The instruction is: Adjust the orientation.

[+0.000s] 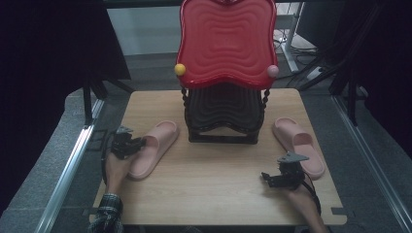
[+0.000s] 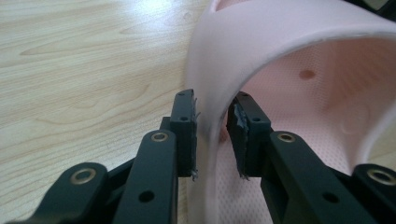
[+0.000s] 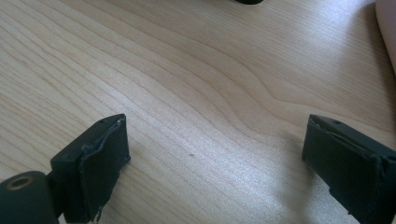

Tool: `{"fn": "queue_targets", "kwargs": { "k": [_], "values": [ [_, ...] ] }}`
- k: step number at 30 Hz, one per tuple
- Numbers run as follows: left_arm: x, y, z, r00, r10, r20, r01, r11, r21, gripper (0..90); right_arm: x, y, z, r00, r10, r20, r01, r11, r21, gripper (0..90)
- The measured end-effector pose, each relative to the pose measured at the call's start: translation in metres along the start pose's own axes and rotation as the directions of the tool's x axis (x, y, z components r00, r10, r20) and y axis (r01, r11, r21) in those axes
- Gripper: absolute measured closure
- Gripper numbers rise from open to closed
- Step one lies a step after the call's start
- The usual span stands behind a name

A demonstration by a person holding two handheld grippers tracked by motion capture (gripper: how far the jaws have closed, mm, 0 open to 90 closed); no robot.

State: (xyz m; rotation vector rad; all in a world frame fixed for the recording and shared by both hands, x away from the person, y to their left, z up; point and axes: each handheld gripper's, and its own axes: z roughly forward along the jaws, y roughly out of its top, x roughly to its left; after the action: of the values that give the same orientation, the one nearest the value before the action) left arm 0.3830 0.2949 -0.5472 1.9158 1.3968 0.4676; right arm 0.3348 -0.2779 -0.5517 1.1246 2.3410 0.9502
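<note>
While our left gripper (image 2: 210, 135) clamps the left slipper's (image 2: 280, 70) strap, we note the right gripper's (image 3: 215, 172) jaws gape above the worktop (image 3: 196, 84).

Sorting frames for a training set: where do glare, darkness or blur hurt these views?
High view: dim overall, black surroundings, soft detail. Left gripper view: glare on the table at the top edge; the slipper strap near the jaws is smeared. Right gripper view: sharp, even light, with soft shadows under the jaws.

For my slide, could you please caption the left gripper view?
Left hand-held gripper closing on the pink slipper's strap over the table.
</note>
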Motion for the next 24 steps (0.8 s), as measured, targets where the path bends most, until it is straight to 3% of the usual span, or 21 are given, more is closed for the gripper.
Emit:
{"fn": "queue_targets", "kwargs": {
  "k": [15,24],
  "values": [
    [-0.0044,0.0033,0.0030,0.9975,0.021,-0.067,-0.021,0.9998,-0.005,81.3,0.0000,0.0000,0.0000,1.0000,0.000,0.000,0.000,1.000,0.000,7.2],
    [-0.0075,0.0075,-0.0022,0.9950,-0.003,-0.100,-0.006,0.9958,-0.091,81.6,0.0000,0.0000,0.0000,1.0000,0.000,0.000,0.000,1.000,0.000,7.2]
  ]
}}
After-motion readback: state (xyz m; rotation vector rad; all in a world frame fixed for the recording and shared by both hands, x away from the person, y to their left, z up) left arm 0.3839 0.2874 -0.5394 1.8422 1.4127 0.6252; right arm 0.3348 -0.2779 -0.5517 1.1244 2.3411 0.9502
